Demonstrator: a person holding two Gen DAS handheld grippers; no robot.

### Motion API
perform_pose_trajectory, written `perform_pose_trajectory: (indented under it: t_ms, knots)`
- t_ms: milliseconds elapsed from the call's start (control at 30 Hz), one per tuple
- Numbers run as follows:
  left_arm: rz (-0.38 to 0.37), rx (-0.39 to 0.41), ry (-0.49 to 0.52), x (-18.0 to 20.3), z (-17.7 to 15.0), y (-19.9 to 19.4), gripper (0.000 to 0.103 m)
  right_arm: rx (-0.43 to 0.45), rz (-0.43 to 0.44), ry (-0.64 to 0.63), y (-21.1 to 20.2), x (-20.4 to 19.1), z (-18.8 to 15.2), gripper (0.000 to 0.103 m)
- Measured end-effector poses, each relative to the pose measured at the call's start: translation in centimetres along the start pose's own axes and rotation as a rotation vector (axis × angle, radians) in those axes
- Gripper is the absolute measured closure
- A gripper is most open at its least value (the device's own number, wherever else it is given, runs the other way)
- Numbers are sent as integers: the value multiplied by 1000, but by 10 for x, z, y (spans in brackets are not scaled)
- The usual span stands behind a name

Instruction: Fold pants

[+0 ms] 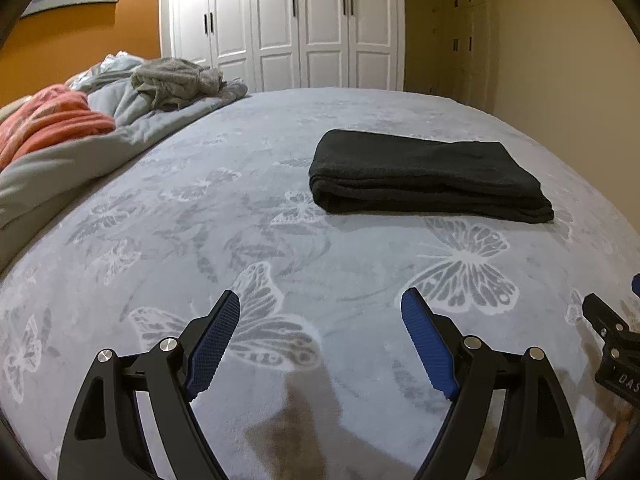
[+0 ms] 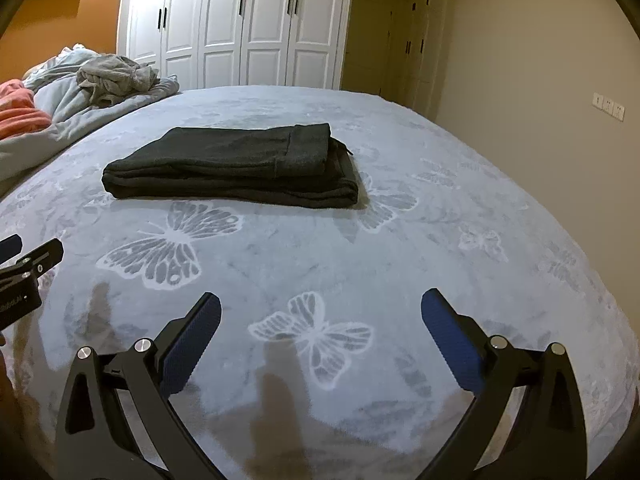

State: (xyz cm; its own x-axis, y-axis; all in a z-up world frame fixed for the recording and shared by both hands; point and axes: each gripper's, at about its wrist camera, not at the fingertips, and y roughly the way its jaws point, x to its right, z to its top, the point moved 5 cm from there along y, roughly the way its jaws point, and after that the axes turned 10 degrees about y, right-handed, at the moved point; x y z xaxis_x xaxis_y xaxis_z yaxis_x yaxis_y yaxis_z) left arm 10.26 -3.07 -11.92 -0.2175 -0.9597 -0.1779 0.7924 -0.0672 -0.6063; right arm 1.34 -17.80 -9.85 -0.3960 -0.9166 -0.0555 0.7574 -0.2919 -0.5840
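Dark pants (image 1: 428, 176) lie folded into a flat rectangular bundle on the pale blue butterfly-print bedspread (image 1: 240, 240), beyond both grippers. In the right wrist view the pants (image 2: 236, 168) show a cuffed hem on top at their right end. My left gripper (image 1: 320, 304) stands open above the bedspread, short of the pants, with nothing between its blue pads. My right gripper (image 2: 320, 304) is open too, nothing in it, also short of the pants. Each gripper's tip shows at the edge of the other's view.
A rumpled grey quilt (image 1: 120, 120) with a grey garment (image 1: 176, 80) and an orange-pink blanket (image 1: 48, 120) lies piled at the bed's far left. White wardrobe doors (image 1: 280, 24) stand behind the bed. A beige wall (image 2: 520, 80) runs along the right.
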Motion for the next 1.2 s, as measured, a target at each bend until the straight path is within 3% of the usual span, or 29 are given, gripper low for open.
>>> perform_pose_trajectory:
  t_ms: [567,1200]
  knots:
    - [9,6,65,11,3,-2,23,-13,-1,8,3,-1,0,5]
    - [20,-10,57,9,1,2,23,-26,-4,3,7,-1,-2,5]
